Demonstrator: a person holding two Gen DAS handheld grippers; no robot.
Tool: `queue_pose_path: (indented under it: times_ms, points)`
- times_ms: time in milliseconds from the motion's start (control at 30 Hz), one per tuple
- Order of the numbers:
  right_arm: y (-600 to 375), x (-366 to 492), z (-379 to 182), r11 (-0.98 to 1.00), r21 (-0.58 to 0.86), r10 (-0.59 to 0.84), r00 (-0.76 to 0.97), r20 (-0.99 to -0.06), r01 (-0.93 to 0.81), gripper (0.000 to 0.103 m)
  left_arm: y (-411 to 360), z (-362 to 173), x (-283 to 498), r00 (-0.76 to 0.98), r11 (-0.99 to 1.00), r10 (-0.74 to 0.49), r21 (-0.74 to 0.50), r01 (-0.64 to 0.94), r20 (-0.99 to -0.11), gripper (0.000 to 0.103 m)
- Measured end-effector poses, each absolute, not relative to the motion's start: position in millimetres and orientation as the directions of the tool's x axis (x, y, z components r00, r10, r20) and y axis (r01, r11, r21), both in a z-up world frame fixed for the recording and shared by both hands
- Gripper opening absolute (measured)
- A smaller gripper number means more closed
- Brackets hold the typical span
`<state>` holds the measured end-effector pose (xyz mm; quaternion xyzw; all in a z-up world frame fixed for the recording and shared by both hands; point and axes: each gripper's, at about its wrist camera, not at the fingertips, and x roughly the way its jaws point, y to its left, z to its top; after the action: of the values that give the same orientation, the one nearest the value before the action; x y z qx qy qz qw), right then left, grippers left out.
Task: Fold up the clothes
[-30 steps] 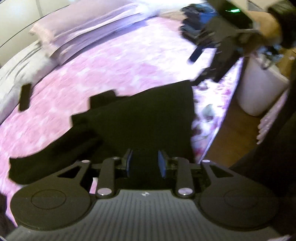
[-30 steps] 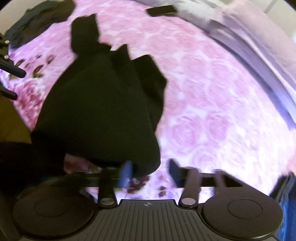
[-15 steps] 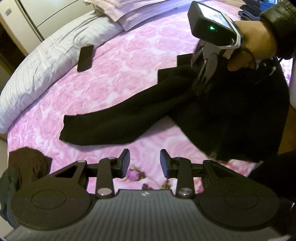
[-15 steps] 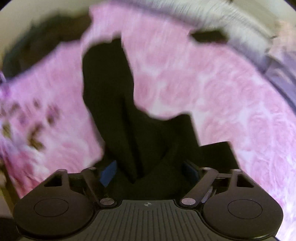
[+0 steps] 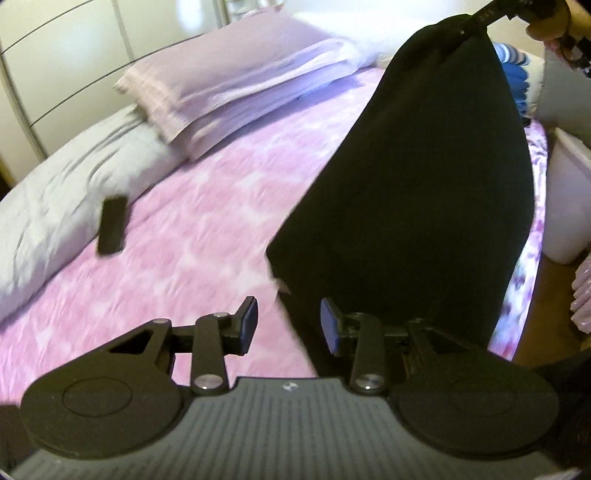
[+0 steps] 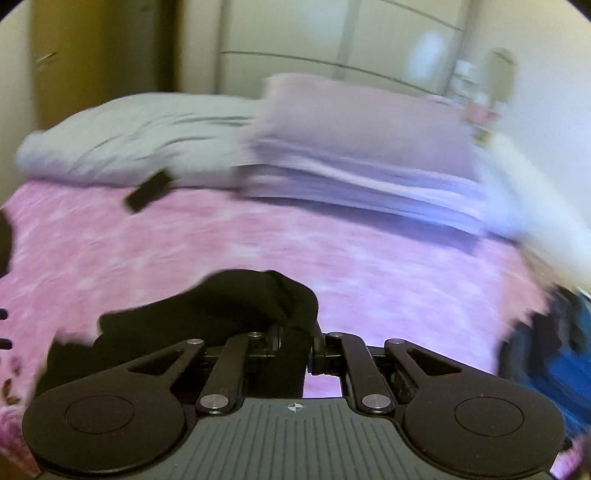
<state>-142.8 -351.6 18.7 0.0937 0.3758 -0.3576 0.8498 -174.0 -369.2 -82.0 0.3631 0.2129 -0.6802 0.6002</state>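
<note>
A black garment (image 5: 424,192) hangs in the air over the pink bedspread (image 5: 207,229), held up at its top by my right gripper, seen at the top right of the left wrist view (image 5: 476,18). In the right wrist view my right gripper (image 6: 299,343) is shut on a bunched fold of the black garment (image 6: 236,299). My left gripper (image 5: 288,325) is open and empty, just below the garment's lower left edge, with its right finger (image 5: 330,325) against the cloth.
A black phone (image 5: 110,225) lies on the bedspread beside a grey duvet (image 5: 66,184). Lilac pillows (image 5: 240,85) lie at the head. A pile of blue clothes (image 6: 554,354) lies at the right. A white bin (image 5: 569,206) stands beside the bed.
My right gripper closed on the black garment and lifted it off the bed so it now hangs. My left gripper swung to the garment's lower edge, still open.
</note>
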Motion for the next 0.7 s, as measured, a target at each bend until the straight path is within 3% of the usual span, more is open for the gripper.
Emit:
queue_pose_path:
  times_ms: [133,367,700]
  points:
    - [-382,-173,37,0.734,-0.039,-0.527,0.532,-0.662,0.678,0.009,-400,-76,-212,-0.001,-0.18,-0.668,0.16,0.971,-0.744,0.038]
    - [-415,-158,107,0.866,-0.017,-0.434,0.733,-0.524,0.5,0.01,-429,-59,-255,0.095,-0.057,-0.685,0.183,0.981,-0.723,0.04]
    - [-420,-69,190,0.944,-0.085,-0.33,0.885,-0.327,0.32,0.01,-431,-24,-232,0.239,0.103,-0.715,0.239,0.965,-0.657,0.041]
